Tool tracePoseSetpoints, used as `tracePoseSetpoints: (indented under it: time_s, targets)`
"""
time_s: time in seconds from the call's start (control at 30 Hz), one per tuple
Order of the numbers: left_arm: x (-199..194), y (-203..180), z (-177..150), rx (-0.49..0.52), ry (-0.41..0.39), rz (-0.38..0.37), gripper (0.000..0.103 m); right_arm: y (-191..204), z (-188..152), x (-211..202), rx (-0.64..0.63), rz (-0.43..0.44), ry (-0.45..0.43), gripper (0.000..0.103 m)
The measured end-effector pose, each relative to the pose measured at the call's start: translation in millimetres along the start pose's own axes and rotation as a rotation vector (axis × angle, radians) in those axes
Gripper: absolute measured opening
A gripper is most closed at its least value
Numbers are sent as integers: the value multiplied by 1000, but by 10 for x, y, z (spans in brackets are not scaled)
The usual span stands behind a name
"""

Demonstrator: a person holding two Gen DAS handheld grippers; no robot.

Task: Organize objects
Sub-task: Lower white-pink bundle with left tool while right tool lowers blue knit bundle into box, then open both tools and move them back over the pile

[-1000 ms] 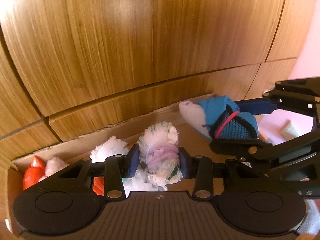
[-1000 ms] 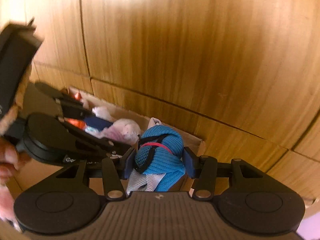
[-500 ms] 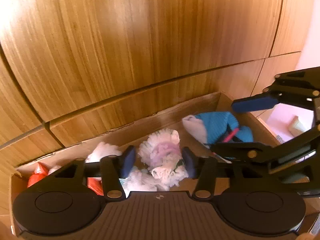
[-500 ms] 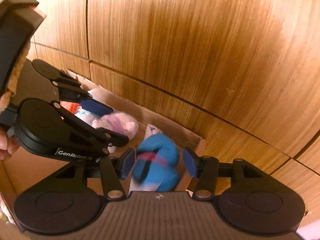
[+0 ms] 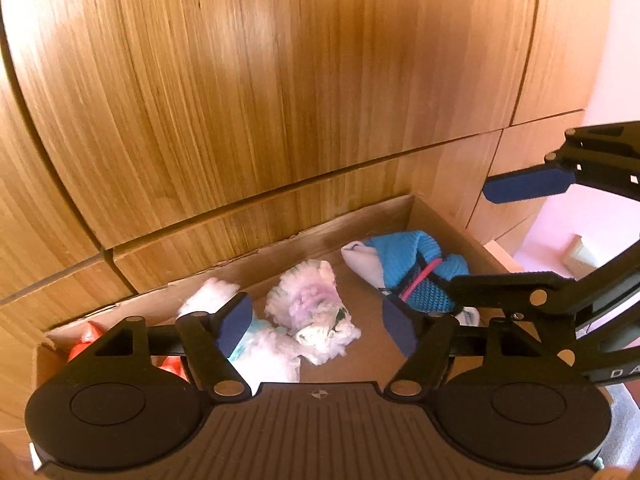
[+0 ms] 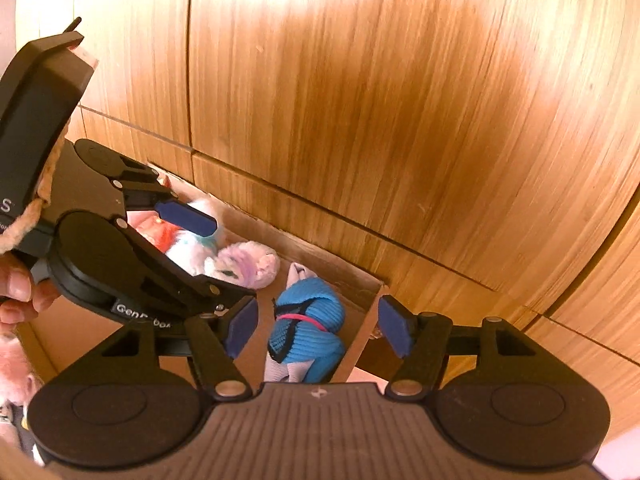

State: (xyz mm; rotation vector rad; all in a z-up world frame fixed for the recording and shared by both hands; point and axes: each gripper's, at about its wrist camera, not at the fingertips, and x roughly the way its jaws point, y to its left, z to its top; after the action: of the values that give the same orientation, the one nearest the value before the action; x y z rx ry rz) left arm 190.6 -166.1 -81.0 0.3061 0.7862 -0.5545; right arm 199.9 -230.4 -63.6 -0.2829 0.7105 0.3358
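A cardboard box (image 5: 360, 216) lies against a wooden cabinet. In it lie a white and purple fluffy toy (image 5: 312, 312), a blue knitted toy with a pink band (image 5: 412, 276), another white fluffy item (image 5: 208, 300) and orange items (image 5: 86, 340). My left gripper (image 5: 316, 324) is open and empty above the fluffy toy. My right gripper (image 6: 318, 326) is open and empty above the blue toy (image 6: 308, 328). The fluffy toy also shows in the right wrist view (image 6: 248, 264). The right gripper shows at the right in the left wrist view (image 5: 520, 236).
Wooden cabinet panels (image 5: 280, 100) rise right behind the box. The box's right wall (image 6: 366, 328) stands beside the blue toy. A pink floor (image 5: 592, 224) lies to the right. The left gripper's body (image 6: 120, 256) crosses the left of the right wrist view.
Both grippers have opened and let go: the fluffy toy and the blue toy now lie in the box. Both grippers have risen away from the box.
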Motion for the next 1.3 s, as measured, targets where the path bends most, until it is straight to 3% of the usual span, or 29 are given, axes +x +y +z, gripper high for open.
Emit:
tracePoseSetpoints:
  time_s: [0.37,0.63,1.03,1.3]
  targets:
    - [-325,12,18,9,-25,16,83,197,70,-278,-33,-4,-16,68]
    - [-877,128,-154,29,-53,33,87,344,59,-562,-40,-5,-31,71]
    - [-1489,705,-781,3,-32,74,89,712,-157,-914,-60,36,-47,77]
    - [-1756,810,-1383,-41,-43,97,93,1125,-546,-1184,-32,57,-55,84]
